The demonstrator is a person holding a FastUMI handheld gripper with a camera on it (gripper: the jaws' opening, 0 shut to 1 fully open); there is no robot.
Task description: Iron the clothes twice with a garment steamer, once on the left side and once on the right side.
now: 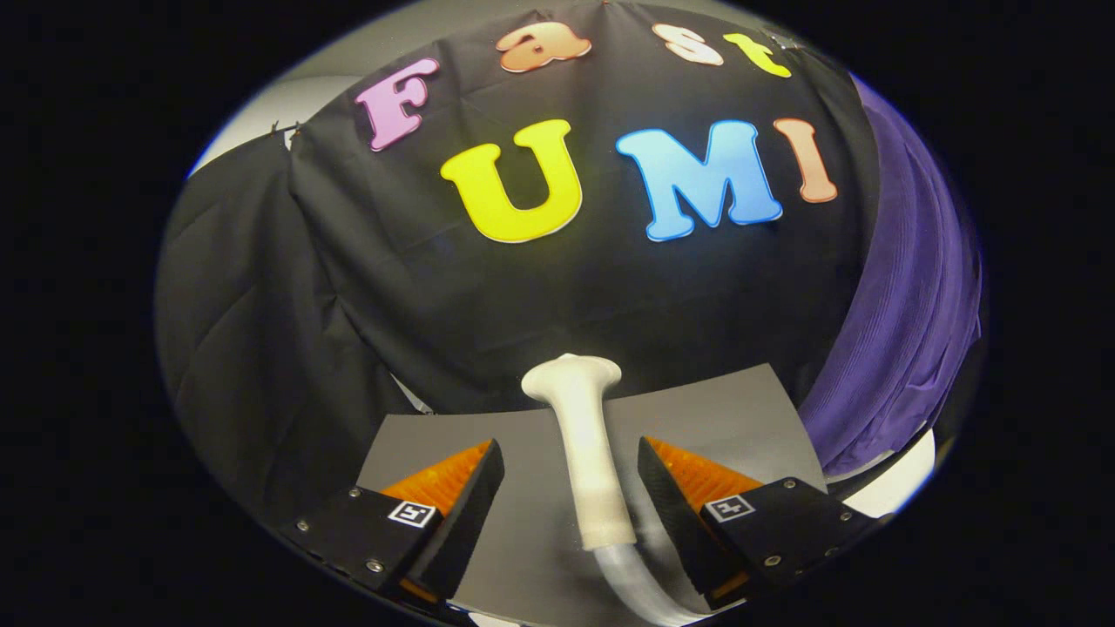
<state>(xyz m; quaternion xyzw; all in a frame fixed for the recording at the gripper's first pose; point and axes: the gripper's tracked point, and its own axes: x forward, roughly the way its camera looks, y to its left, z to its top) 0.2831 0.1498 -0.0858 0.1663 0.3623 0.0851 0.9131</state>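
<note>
A white garment steamer head (584, 435) lies on a grey mat (723, 409), its wide nozzle pointing away from me and its pale hose (640, 583) trailing back under the fingers. My gripper (571, 470) is open, with the steamer's handle lying in the gap between the two fingers, closer to the right finger (666, 488); neither finger presses on it. A purple garment (906, 322) hangs to the right of the mat, beyond the right finger.
Black cloth (348, 287) forms the booth's wall straight ahead and to the left, dropping down to the mat's far edge. A white rounded surface (897, 483) shows below the purple garment, right of the mat.
</note>
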